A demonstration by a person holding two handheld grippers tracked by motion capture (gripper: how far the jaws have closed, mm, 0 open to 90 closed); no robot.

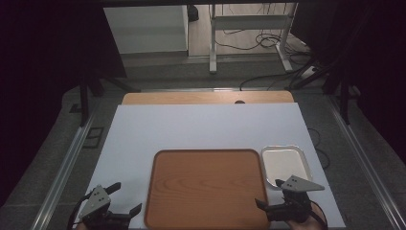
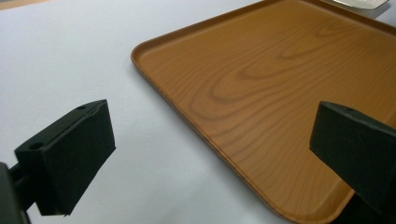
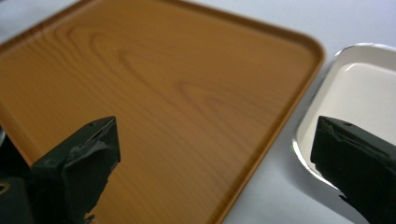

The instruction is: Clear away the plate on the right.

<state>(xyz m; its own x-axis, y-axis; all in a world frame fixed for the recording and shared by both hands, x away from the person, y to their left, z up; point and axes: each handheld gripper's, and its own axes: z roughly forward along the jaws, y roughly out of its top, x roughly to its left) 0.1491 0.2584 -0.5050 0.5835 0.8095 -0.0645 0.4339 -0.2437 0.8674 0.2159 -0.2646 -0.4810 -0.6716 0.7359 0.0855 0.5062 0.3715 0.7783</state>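
Note:
A wooden tray lies empty on the white table sheet, near the front edge. A small shiny metal tray sits just right of it, also empty. My left gripper stands open at the wooden tray's front left corner, with nothing between its jaws. My right gripper stands open at the front right corner, one jaw over the wooden tray and the other over the metal tray. In the left gripper view, the jaws straddle the wooden tray's left rim.
A wooden tabletop edge shows beyond the white sheet. Metal rails run along both sides of the table. Farther back, a table frame and cables lie on the floor.

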